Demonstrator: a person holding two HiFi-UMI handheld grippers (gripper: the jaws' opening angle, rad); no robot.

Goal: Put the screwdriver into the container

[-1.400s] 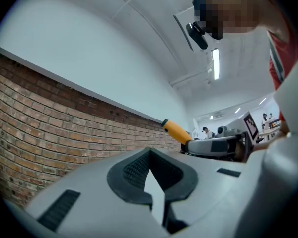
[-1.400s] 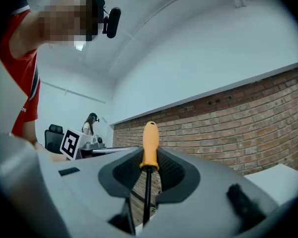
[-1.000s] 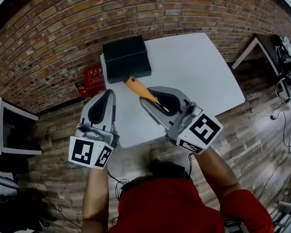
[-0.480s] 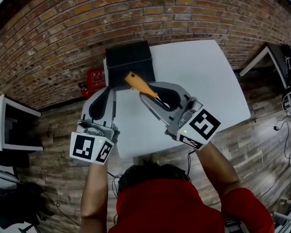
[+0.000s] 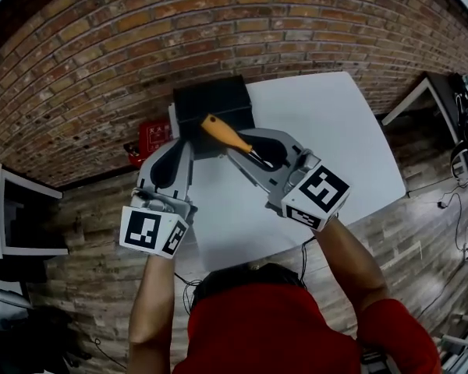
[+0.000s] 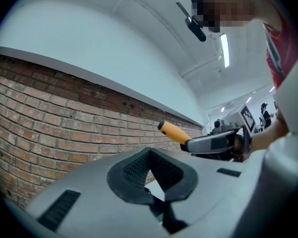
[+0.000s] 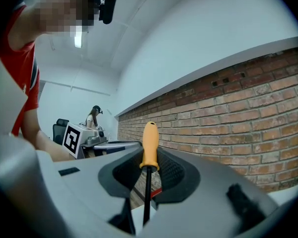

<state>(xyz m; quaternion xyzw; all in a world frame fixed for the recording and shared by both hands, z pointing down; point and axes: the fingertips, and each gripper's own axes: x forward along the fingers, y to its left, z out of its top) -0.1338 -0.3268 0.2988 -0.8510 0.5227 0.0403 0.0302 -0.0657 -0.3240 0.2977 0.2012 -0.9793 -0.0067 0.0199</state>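
While clamped in the right gripper [image 5: 256,148], stuck out handle-first past the fingertips, up and away toward the brick wall [image 5: 218,22]. Screwdriver [image 5: 225,134] look: smooth glossy orange handle, rounded butt, slight bulge mid-length, flared collar at the base; thin dark round shaft below it. Tip end hidden inside the gripper.

Checked from the right gripper view: screwdriver [image 7: 150,142] stood near upright, shaft running down between the two black pads [image 7: 175,175]. Right gripper [image 7: 148,176] jaws closed narrow onto the shaft. Pads ribbed with a fine grid texture, rubbery-looking, set in smooth matte grey moulded shells.

Held in the air over the white table [image 5: 327,131]. In head view, handle end overlapped the front edge of the container [image 5: 212,100]; not inside it. Container: black, boxy, matte, square corners, parked at the table's far edge just beside the wall.

Left gripper [image 5: 177,153] hovered beside the right one, near the container's front left corner. Left gripper view: left gripper [image 6: 149,155] pads [image 6: 131,170] met at the tips, nothing between them; orange handle [image 6: 175,131] seen off to the side. Same grey shell, same ribbed black pads, black-and-white marker cube [image 5: 151,232] at the back.

Rough red-brown brick with pale mortar behind; wood-plank floor [image 5: 93,209]; red box [image 5: 152,135] on the floor by the wall.
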